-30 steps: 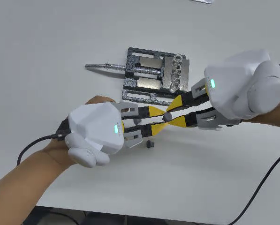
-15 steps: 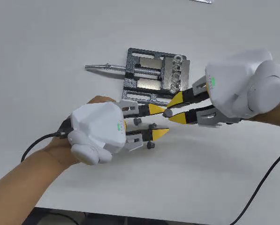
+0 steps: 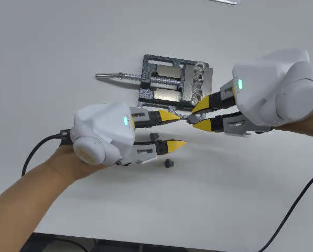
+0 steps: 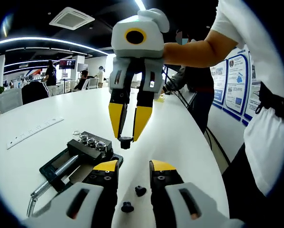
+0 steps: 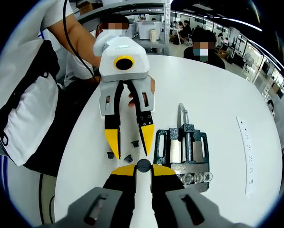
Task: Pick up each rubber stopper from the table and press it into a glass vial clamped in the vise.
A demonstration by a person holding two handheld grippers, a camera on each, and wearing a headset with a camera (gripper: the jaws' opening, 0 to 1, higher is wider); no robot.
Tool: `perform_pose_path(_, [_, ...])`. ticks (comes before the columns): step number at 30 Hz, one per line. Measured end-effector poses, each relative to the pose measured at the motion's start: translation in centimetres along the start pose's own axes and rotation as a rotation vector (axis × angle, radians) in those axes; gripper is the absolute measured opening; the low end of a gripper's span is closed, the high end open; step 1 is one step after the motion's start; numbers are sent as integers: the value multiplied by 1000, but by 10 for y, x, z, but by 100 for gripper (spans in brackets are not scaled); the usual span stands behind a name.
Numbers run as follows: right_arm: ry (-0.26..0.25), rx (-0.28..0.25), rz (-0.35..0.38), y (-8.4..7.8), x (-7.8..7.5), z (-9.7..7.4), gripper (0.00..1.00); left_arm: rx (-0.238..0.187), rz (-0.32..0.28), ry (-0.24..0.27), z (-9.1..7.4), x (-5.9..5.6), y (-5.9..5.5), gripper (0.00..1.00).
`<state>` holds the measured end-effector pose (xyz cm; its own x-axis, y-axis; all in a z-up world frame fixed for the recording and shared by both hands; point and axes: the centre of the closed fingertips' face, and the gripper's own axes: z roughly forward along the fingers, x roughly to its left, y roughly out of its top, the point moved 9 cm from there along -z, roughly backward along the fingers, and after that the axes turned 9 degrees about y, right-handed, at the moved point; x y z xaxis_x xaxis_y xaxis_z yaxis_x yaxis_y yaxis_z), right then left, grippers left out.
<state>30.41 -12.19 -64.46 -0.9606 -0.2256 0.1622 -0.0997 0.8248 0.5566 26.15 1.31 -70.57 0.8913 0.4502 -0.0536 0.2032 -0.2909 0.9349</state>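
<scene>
The right hand-held gripper (image 3: 192, 118) is pinching a rubber stopper (image 5: 143, 165) just beside the vise (image 3: 161, 79), the left hand-held gripper (image 3: 180, 129) is hovering spread; carrying step, I'm judging, next needing alignment over a vial (image 3: 198, 81), then pressing

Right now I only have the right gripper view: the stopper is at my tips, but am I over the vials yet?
Observer: Not yet. In the head view the right gripper holds the stopper just off the vise's near edge, short of the vial row.
Operator: How is it seated?
Observer: The left gripper view shows it pinched at the very tips, its lower end poking out past them.
Operator: Is the left gripper clear of me?
Observer: Barely. In the head view the left gripper has its upper tip close beside the stopper, seemingly not touching.
</scene>
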Motion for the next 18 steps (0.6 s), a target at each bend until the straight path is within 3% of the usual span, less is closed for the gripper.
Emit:
perform_pose_path(10, [-36, 40, 39, -7, -11, -4, 11, -8, -56, -38, -1, 14, 3, 27])
perform_pose_path(18, [-49, 64, 49, -10, -19, -7, 11, -12, -48, -28, -3, 32, 13, 28])
